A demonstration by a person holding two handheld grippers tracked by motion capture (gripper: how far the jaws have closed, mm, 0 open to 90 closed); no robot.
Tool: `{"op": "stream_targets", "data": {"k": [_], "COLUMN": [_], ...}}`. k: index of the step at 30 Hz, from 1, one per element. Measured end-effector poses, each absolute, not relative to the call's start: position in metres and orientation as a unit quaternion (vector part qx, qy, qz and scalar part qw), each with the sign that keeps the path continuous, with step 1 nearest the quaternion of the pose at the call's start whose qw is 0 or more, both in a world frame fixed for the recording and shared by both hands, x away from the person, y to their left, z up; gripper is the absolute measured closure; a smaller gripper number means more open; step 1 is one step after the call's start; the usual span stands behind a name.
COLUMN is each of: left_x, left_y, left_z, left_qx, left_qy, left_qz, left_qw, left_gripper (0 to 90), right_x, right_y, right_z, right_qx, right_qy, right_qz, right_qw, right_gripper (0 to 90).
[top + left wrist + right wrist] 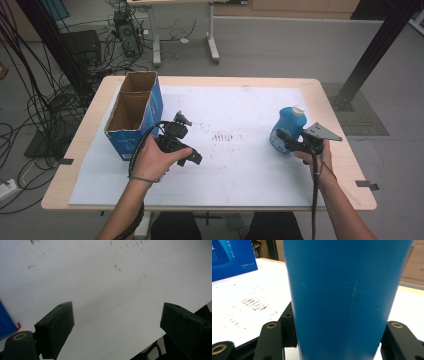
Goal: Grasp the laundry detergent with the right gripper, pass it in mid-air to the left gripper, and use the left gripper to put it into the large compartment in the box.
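So the right gripper point(286, 141) is clamped on a blue plastic bottle with a white cap point(289, 126), jaws squeezing the lower body from both sides. In the right gripper view the bottle's blue wall point(342, 300) sits tight between the two black jaws. The bottle stands upright toward the right end of the bench point(95, 107), on the big white paper sheet point(240, 170) that covers most of the light wooden top.

The left gripper point(186, 156) is over on the left half, just beside an open-topped blue cardboard box with two compartments point(131, 115). Its jaws are spread wide with nothing between them, just bare white sheet in the left gripper view point(112, 290), plus a sliver of the box at the edge point(5, 322).

Between the two grippers there's a patch of brownish smudge marks point(222, 136) on the sheet, otherwise nothing in the way. Past the bench the floor has a mess of black cables point(30, 95) and another table's white legs point(212, 45).
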State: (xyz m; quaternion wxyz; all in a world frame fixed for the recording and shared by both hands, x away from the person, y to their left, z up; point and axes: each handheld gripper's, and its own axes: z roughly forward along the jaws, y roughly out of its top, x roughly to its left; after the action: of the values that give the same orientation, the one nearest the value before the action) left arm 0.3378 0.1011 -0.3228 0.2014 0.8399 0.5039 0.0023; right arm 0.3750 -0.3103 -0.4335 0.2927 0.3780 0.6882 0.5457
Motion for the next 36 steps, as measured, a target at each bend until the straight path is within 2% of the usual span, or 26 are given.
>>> {"op": "stream_targets", "data": {"k": [36], "left_x": [0.349], "left_y": [0.097], "left_z": [-0.315], "left_qx": [0.854], "left_qy": [0.479], "left_qz": [0.005], "left_qw": [0.205], "left_gripper": [12.0], "right_x": [0.374], "right_y": [-0.31], "right_z": [-0.434], "right_qx": [0.378], "right_qy": [0.686], "right_qz": [0.546], "right_qw": [0.297], "right_gripper": [44.9]}}
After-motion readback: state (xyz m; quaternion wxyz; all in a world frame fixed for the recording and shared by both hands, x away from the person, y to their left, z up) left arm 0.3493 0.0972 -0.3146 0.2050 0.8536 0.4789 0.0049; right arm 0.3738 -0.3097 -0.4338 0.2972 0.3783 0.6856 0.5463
